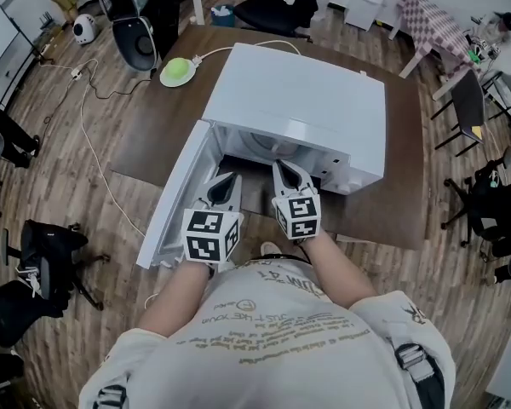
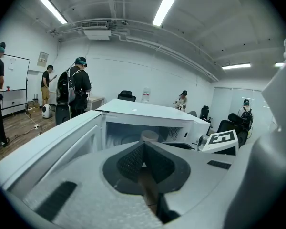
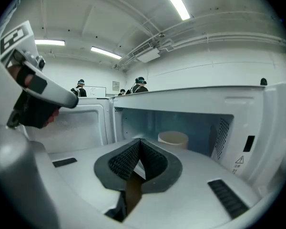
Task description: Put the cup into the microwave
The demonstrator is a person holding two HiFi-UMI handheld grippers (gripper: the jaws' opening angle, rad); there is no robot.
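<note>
A white microwave [image 1: 300,92] stands on a brown table [image 1: 400,196] with its door [image 1: 175,199] swung open to the left. A pale cup [image 3: 173,138] sits upright inside the cavity, and its top shows just past the jaws in the left gripper view [image 2: 149,135]. My left gripper [image 1: 227,181] is level in front of the opening, beside the door, with its pads together and nothing between them. My right gripper [image 1: 284,167] is at the mouth of the cavity, short of the cup, shut and empty. The head view hides the cup under the microwave's top.
A green round object [image 1: 177,72] with a white cable lies on the table's far left corner. Office chairs [image 1: 277,2] stand beyond the table and a folding chair [image 1: 468,109] to the right. Several people [image 2: 76,92] stand in the room behind the microwave.
</note>
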